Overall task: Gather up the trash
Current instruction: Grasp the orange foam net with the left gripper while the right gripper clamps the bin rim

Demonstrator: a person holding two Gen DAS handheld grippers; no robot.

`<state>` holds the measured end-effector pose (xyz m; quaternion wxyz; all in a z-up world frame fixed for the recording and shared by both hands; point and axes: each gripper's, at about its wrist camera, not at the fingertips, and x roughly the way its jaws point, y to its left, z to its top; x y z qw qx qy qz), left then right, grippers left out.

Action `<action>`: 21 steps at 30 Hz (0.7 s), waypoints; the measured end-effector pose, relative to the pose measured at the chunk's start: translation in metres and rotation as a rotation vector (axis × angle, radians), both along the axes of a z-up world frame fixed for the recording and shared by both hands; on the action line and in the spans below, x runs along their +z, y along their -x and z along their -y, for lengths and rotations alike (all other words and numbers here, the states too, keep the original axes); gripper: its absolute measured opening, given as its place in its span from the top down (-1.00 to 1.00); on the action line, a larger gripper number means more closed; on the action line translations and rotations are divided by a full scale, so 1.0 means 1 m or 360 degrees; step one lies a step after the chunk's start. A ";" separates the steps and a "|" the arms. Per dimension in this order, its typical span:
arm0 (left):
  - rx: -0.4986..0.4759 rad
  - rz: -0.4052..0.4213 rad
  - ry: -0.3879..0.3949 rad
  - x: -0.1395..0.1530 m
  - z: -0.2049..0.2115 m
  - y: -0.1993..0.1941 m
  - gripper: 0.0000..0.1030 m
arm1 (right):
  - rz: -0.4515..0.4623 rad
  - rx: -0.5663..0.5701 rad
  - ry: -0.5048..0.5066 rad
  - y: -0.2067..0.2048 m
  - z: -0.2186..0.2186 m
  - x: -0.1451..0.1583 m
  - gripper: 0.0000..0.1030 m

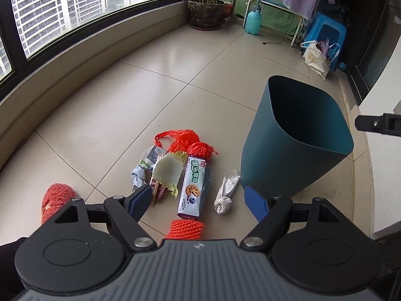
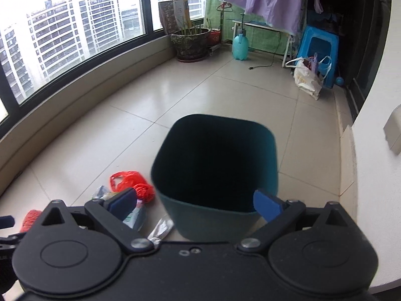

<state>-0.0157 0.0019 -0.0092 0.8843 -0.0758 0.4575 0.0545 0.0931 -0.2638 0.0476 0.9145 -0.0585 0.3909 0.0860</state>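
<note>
A dark teal bin (image 1: 295,138) stands on the tiled floor, its inside dark. Left of it lies a pile of trash: a white biscuit wrapper (image 1: 191,188), a crumpled tissue (image 1: 225,195), a cabbage leaf (image 1: 166,169), red plastic bags (image 1: 188,140), grey paper (image 1: 139,175) and an orange foam net (image 1: 184,229). My left gripper (image 1: 200,197) hangs open above the pile, empty. My right gripper (image 2: 195,204) is open and empty above the near rim of the bin (image 2: 215,165); the red bags (image 2: 132,183) and tissue (image 2: 161,228) show to its left.
An orange fuzzy slipper (image 1: 56,199) sits at the lower left. At the far end are a potted plant (image 1: 205,10), a teal spray bottle (image 1: 253,21), a blue stool (image 1: 325,35) and a white bag (image 1: 315,57). A curved window wall runs along the left, a white wall on the right.
</note>
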 end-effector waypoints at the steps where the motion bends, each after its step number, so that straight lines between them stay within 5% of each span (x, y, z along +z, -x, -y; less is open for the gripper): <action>1: 0.0006 -0.0017 0.0000 -0.003 -0.001 -0.003 -0.56 | 0.0011 -0.0028 0.0029 -0.007 0.005 0.000 -0.93; 10: -0.0023 -0.0249 0.0063 -0.052 0.000 -0.031 -0.56 | -0.0124 -0.0322 0.0101 -0.087 0.065 -0.035 -0.83; 21: -0.0071 -0.0548 0.0108 -0.137 -0.004 -0.062 -0.56 | -0.0300 -0.0383 0.0093 -0.124 0.075 -0.088 -0.37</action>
